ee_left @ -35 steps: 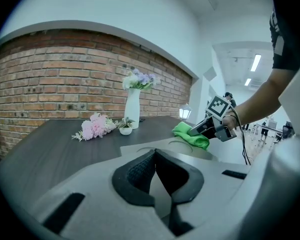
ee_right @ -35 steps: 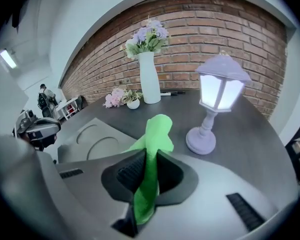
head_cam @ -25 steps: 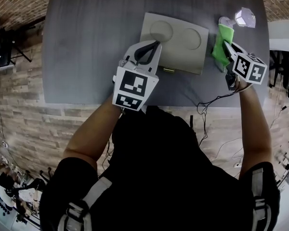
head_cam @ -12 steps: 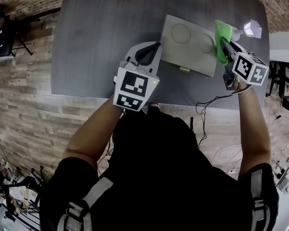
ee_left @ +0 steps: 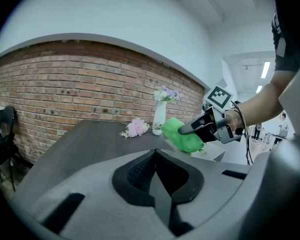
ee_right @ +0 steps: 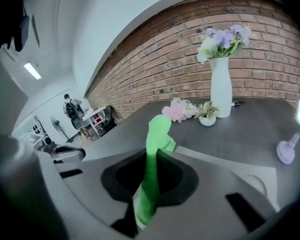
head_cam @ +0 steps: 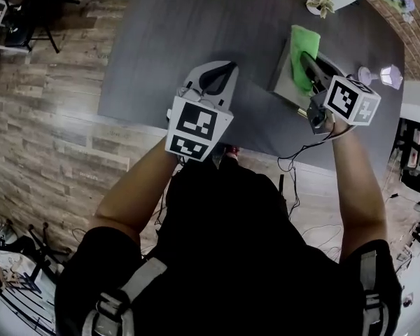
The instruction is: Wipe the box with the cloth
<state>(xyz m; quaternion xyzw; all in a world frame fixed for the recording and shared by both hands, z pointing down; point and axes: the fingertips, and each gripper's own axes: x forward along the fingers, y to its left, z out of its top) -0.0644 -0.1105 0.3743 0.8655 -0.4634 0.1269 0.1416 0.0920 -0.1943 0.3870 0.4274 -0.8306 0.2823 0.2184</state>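
Jaws of right gripper [head_cam: 304,63] on cloth [head_cam: 301,42]; now over box [head_cam: 283,81]

A dark table [head_cam: 182,40] is being seen from above, with a wood-patterned floor [head_cam: 49,117] being shown around it and a brick wall [ee_left: 65,79] behind it. Purple flowers [ee_right: 225,38] are being held upright in a white vase [ee_right: 221,86] near the table's far edge. Pink flowers [ee_right: 177,109] are being left lying on the tabletop beside the vase, and a small potted plant [ee_right: 208,115] is being kept between the two, just beside the vase's foot. A small lamp [ee_right: 295,129] is being stood apart from them, toward the table's right end. A dark chair [ee_left: 0,144] is being kept by the wall, and a cable [head_cam: 294,180] is being trailed across the floor. A person [ee_right: 70,106] and a fan [ee_right: 54,126] are being shown far off in the room.
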